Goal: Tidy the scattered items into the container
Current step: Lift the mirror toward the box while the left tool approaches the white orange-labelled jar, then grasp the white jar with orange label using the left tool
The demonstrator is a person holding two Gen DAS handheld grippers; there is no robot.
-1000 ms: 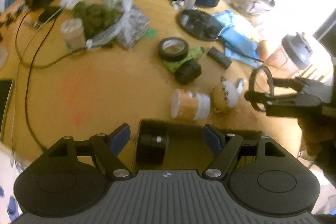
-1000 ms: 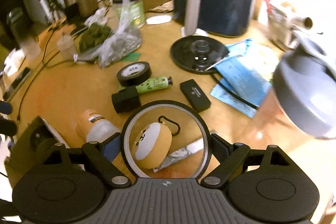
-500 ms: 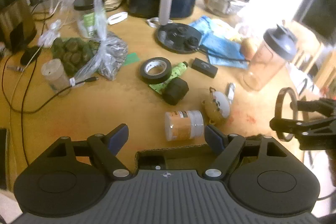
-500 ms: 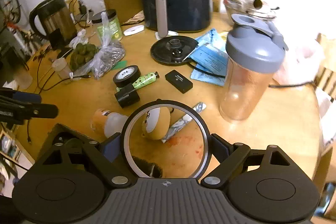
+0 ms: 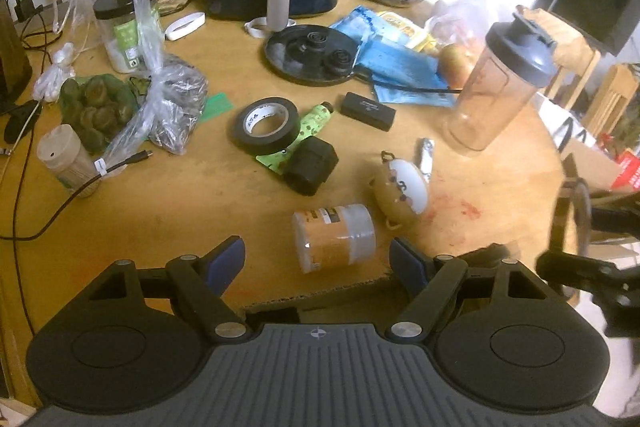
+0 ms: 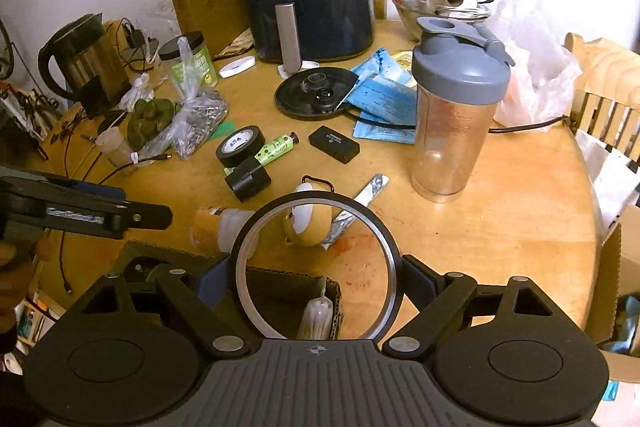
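Fingers of the right gripper (image 6: 318, 273) squeezed a black ring (image 6: 276, 211) over the cardboard box (image 6: 280, 279). The left gripper (image 5: 316, 261) was open and held nothing. An orange bottle (image 5: 334, 241) and a round pouch (image 5: 402, 189) lay on the tabletop (image 5: 192, 195) nearby.

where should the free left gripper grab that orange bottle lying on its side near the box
Grip the orange bottle across its round body, one pad on each long side, coming down from above. It lies flat with its clear cap end pointing right toward the bear-shaped pouch, so closing across the label, not end to end, fits the open left gripper, just short of it over the cardboard box.
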